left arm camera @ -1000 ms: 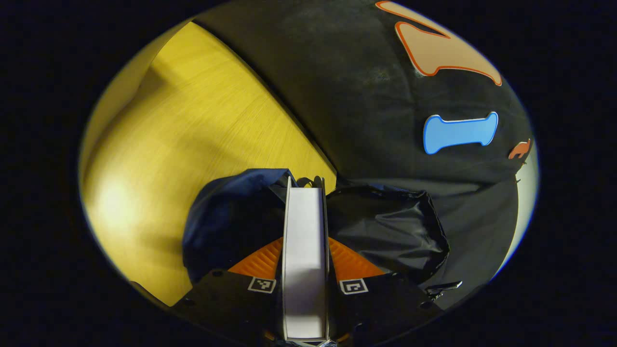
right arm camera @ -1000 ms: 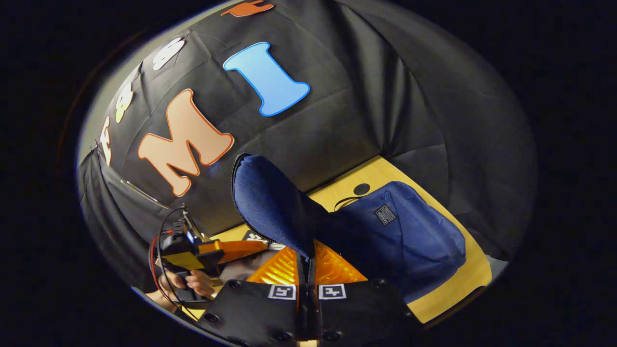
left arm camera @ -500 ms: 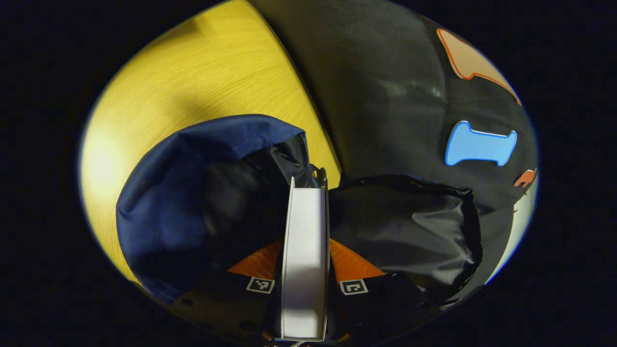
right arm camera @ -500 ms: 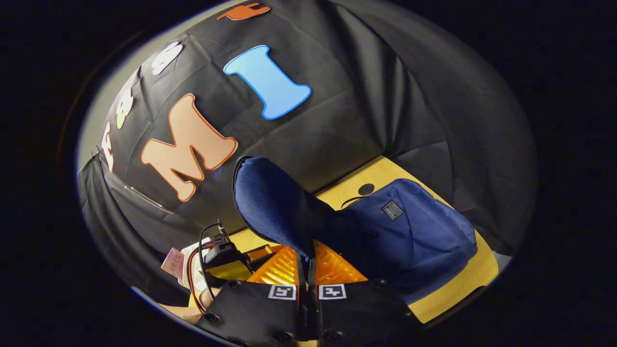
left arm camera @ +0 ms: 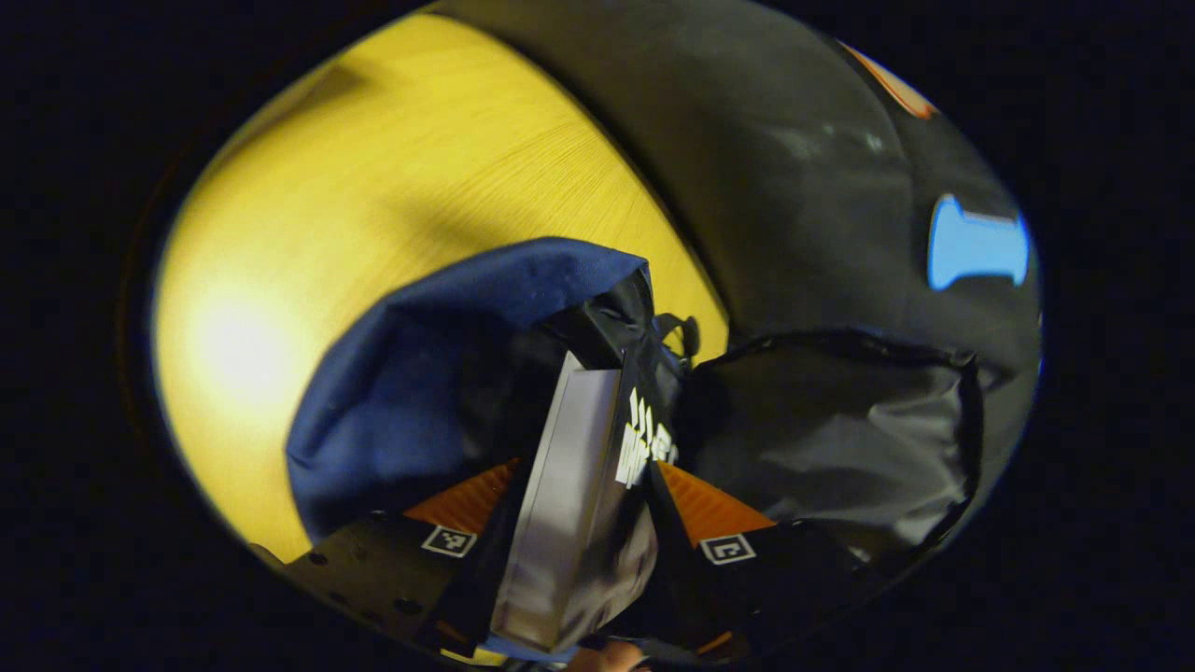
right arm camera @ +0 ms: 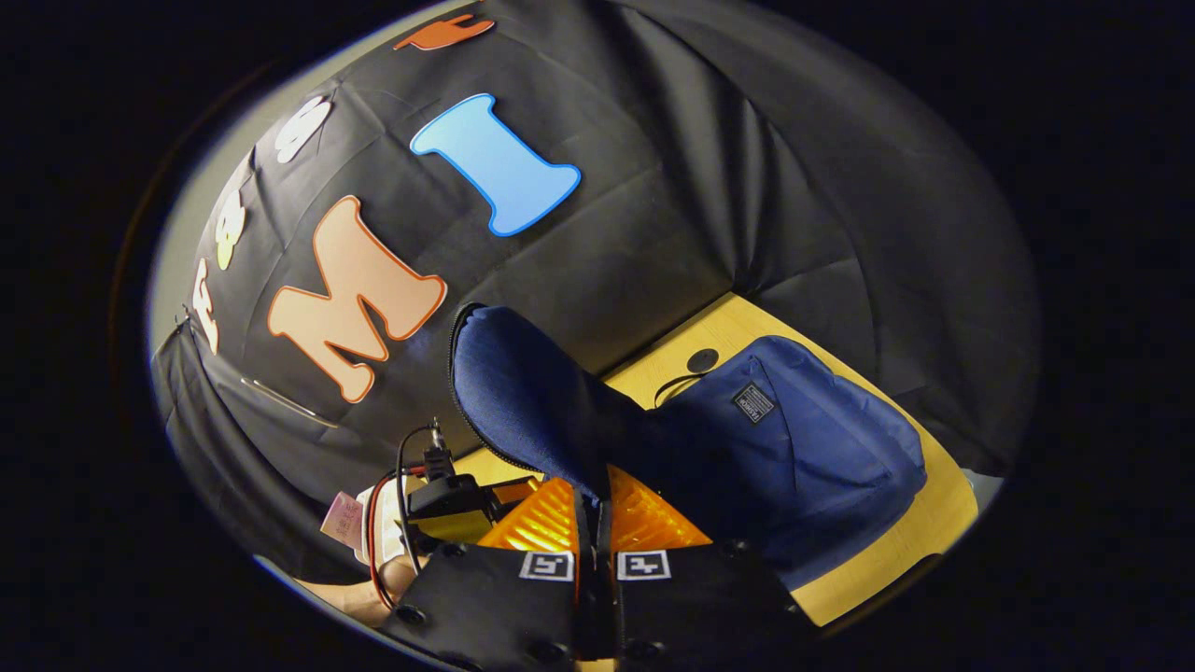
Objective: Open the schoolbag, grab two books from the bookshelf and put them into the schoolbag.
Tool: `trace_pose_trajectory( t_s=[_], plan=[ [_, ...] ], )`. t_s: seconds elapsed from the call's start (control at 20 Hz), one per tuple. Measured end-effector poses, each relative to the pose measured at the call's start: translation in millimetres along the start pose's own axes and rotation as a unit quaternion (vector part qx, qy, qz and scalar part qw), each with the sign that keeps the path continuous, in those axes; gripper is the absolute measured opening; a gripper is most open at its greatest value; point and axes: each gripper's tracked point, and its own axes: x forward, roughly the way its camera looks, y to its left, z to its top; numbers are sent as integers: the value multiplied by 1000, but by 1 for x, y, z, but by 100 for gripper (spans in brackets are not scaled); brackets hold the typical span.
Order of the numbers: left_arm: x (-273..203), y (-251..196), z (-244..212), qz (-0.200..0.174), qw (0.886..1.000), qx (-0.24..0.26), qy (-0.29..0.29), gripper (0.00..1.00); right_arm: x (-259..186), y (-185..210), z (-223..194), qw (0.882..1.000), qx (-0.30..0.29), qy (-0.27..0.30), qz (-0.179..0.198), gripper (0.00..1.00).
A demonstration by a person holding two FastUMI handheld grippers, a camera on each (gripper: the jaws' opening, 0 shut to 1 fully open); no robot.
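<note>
- In the left gripper view, the left gripper [left arm camera: 586, 485] holds a book [left arm camera: 579, 504] between its fingers, one on each side of it, page edges facing the camera and the dark cover with white lettering turned to the right.
- The book tilts slightly and its far end points into the open mouth of the blue schoolbag [left arm camera: 429, 373], whose black lining [left arm camera: 822, 439] spreads out to the right.
- The schoolbag lies on a yellow wooden counter [left arm camera: 373, 187], which runs up to the black cloth wall [left arm camera: 794, 187] behind.
- In the right gripper view, the right gripper [right arm camera: 595, 523] has its fingers pressed together on the edge of the bag's flap [right arm camera: 523, 392], holding the blue fabric upright so that the zipper edge curves over the top.
- Beyond the flap, the body of the schoolbag [right arm camera: 803, 439] rests on the counter [right arm camera: 896, 541], a small label on its front.
- At lower left of the right gripper view, the left gripper [right arm camera: 448, 495], with red and black cables, shows low beside the raised flap, a hand [right arm camera: 373, 597] beneath it.
</note>
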Motion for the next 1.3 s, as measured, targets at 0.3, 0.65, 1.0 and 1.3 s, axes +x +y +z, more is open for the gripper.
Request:
trace_pose_trajectory(
  t_s=[0.3, 0.65, 1.0, 1.3],
  plan=[
    [-45, 1, 36, 60, 964, 248, -73, 84, 3, 3, -3, 1000, -12, 3, -3, 3],
    [-138, -18, 114, 99, 866, 440, -219, 99, 4, 7, -3, 1000, -18, 5, -10, 5],
    [-270, 8, 173, 112, 812, 475, -320, 97, 4, 6, -5, 999, -28, 4, -21, 4],
    [-370, 115, 232, 194, 815, 425, -344, 97, 4, 6, -2, 999, -31, 1, -36, 3]
  ],
)
